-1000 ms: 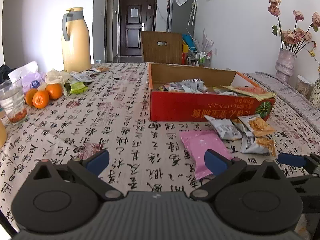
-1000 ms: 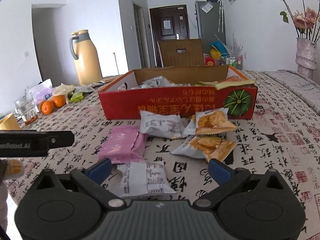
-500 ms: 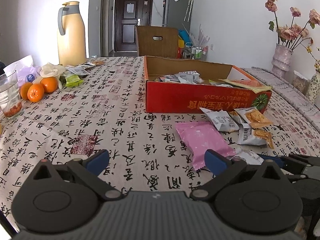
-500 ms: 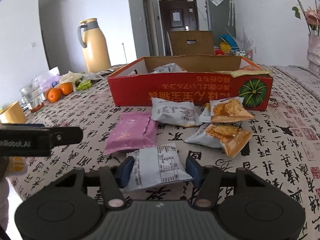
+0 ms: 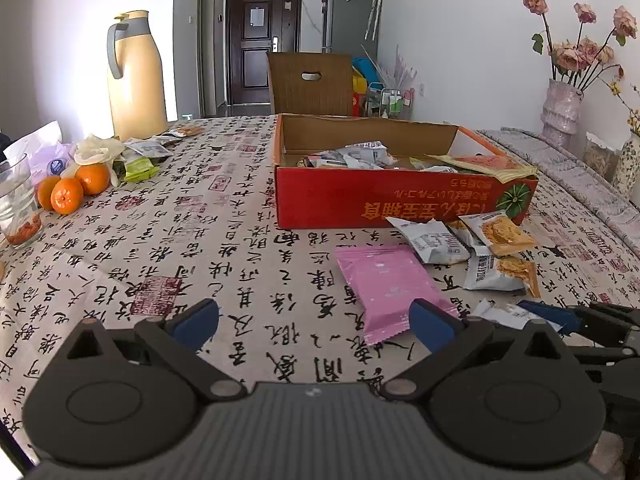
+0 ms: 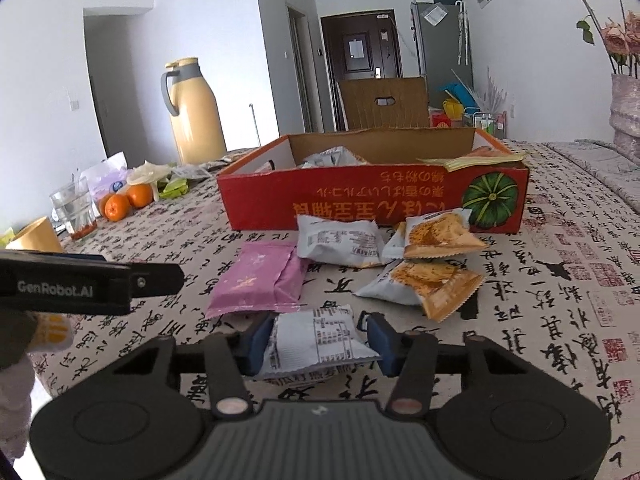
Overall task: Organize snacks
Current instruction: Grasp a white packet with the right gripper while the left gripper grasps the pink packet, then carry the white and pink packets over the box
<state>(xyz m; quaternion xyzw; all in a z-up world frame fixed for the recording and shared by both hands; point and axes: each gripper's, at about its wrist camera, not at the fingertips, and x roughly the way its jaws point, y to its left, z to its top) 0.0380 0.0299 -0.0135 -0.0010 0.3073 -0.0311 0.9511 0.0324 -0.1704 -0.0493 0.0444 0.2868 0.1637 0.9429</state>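
A red cardboard box (image 5: 400,204) (image 6: 360,200) holding several snack packets stands mid-table. In front of it lie a pink packet (image 5: 384,280) (image 6: 256,276), a white packet (image 6: 340,240) and two orange cracker packets (image 6: 436,232) (image 6: 432,284). My right gripper (image 6: 318,338) is closing its jaws around a white snack packet (image 6: 316,336) (image 5: 504,314) on the cloth, and both blue pads touch the packet's sides. My left gripper (image 5: 314,316) hangs open over the tablecloth with nothing between its fingers. The pink packet's near corner lies by its right finger.
A tan thermos jug (image 5: 136,76), oranges (image 5: 68,192), a glass (image 5: 16,200) and loose wrappers sit at the far left. A paper cup (image 6: 36,236) stands at the left edge. A vase of dried roses (image 5: 560,108) is at the far right. A chair (image 5: 312,80) stands behind the table.
My right jaws went from wide open to closed in on the white packet lying between them. The left gripper stayed open and barely shifted.
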